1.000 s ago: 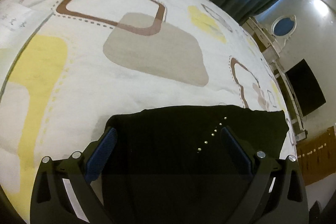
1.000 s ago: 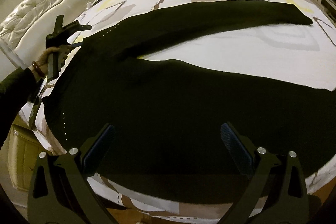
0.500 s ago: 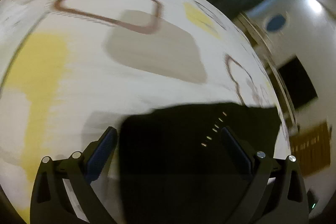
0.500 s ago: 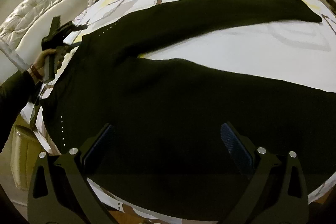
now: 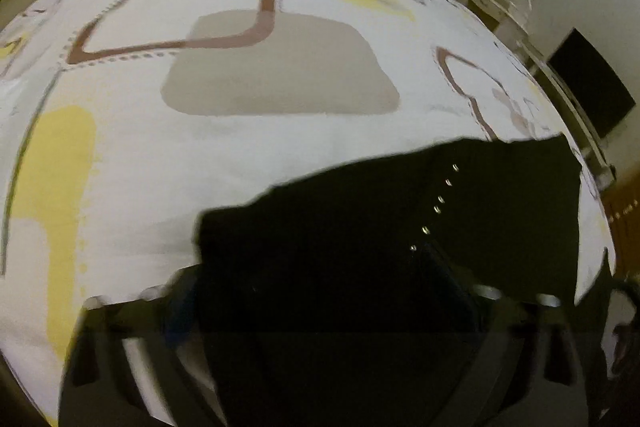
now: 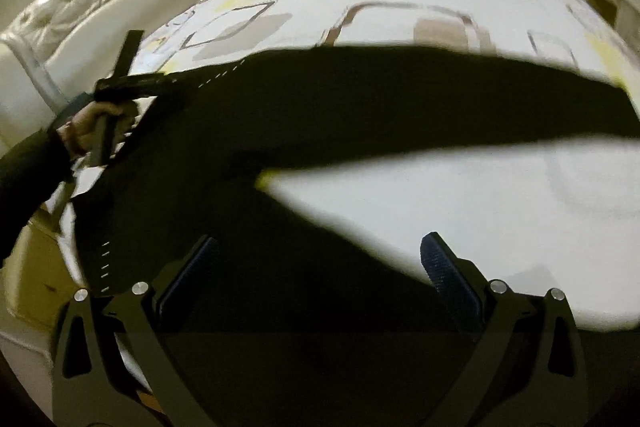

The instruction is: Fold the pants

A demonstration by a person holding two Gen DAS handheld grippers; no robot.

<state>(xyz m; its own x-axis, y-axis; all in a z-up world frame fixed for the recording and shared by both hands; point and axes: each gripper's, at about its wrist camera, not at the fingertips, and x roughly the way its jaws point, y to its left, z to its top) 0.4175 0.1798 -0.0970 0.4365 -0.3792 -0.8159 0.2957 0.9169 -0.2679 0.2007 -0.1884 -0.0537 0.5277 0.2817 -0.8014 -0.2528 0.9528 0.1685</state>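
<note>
Right wrist view first: the right gripper [image 6: 316, 283] hovers with its fingers spread apart and nothing between them, low over the near leg of the black pants [image 6: 320, 131], which lie spread on the patterned bedspread [image 6: 460, 211]. Beyond it the two legs fork in a V, so one leg has yet to be laid over the other. Farther left, the left gripper [image 6: 160, 81] lifts the waistband corner by the row of small studs [image 6: 222, 73]; it looks clamped on cloth there, though blur leaves that uncertain. Behind stands a tufted white headboard [image 6: 92, 3].
</note>
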